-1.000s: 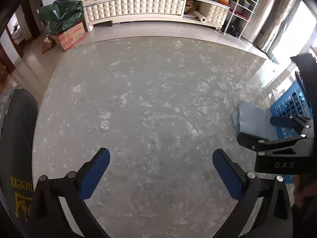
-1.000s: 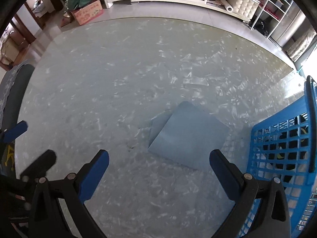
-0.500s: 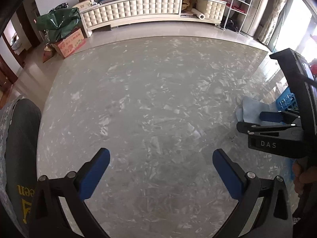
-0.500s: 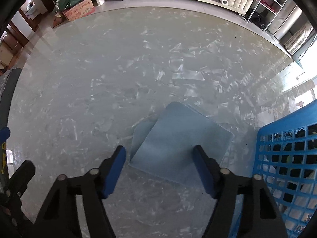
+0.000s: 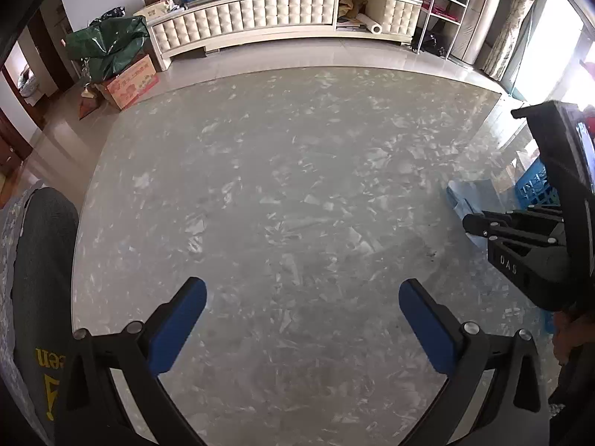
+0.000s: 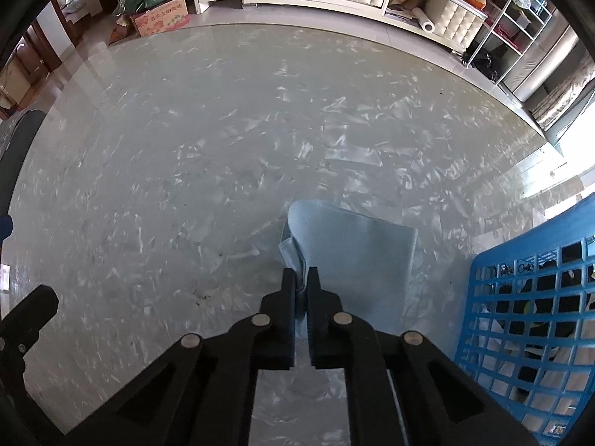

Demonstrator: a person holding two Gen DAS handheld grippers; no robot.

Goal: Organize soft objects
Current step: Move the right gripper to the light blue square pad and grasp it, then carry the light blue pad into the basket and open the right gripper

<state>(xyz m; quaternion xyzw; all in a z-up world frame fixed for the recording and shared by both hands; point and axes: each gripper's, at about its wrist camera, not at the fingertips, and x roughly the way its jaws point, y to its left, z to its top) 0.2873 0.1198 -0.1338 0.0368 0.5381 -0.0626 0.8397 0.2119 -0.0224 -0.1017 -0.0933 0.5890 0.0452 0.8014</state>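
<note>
Closure of the right hand-held gripper [image 6: 301,278] is complete: its jaws pinch the near corner of the folded light-blue cloth [image 6: 357,256], which lies on the glossy grey surface [image 6: 223,148] just beside the blue plastic basket [image 6: 528,297]. Lift vertically before traversing, so the folds stay together and clear the rim. The left hand-held gripper [image 5: 301,308] hangs wide open, empty.

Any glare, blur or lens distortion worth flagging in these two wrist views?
Left wrist view: window at right is blown out, cabinet bows from fisheye. Right wrist view: sheen on the marbled table; light blue cloth and blue basket are sharp.
</note>
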